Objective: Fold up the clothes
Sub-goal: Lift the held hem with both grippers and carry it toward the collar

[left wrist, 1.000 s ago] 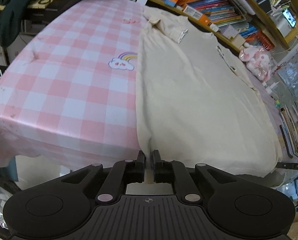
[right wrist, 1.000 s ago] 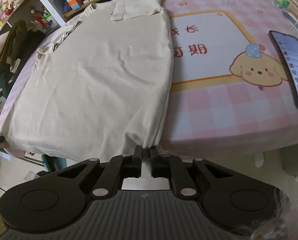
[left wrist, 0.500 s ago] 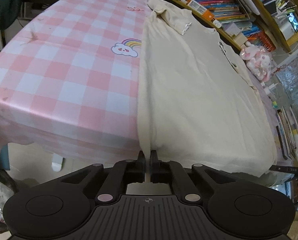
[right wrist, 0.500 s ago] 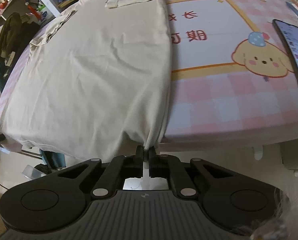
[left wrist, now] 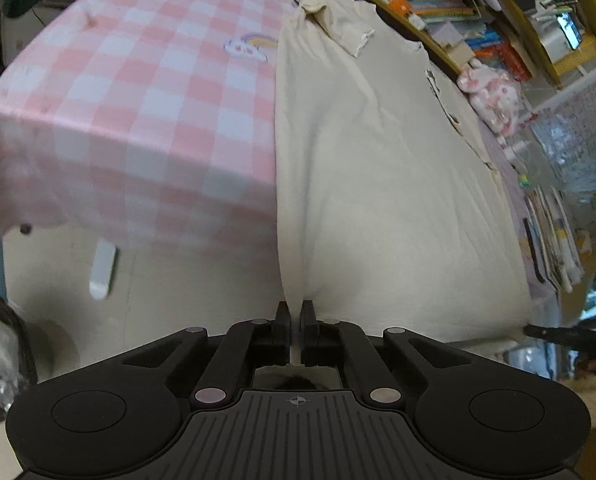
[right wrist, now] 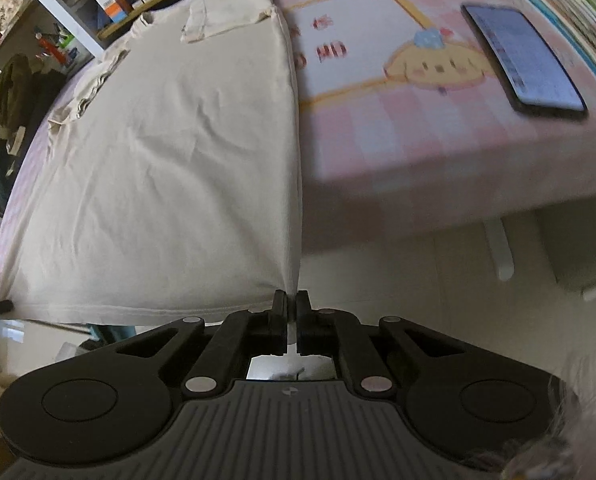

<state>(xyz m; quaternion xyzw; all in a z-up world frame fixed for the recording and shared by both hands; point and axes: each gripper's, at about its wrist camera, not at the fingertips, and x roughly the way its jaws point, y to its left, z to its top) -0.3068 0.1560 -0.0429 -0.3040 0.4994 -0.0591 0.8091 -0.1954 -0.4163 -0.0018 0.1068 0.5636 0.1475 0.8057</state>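
- Left gripper [left wrist: 295, 309]: clamped on near hem corner of cream shirt [left wrist: 378, 184].
- Right gripper [right wrist: 291, 299]: pinching opposite hem corner.
- Shirt spread on pink checked tablecloth [left wrist: 138, 92], hem pulled off table edge; phone [right wrist: 524, 66] well apart.

wrist views close, sharing shirt [left wrist: 378, 168]

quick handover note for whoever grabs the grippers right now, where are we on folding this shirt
Left gripper: shut on the shirt at one bottom hem corner.
Right gripper: shut on the other hem corner.
Shirt lies flat on the pink checked tablecloth, both sleeves already folded in, hem pulled out past the table edge. A phone lies on the cloth to the right.
Left to do: probably carry the hem up toward the collar, then release and tidy.
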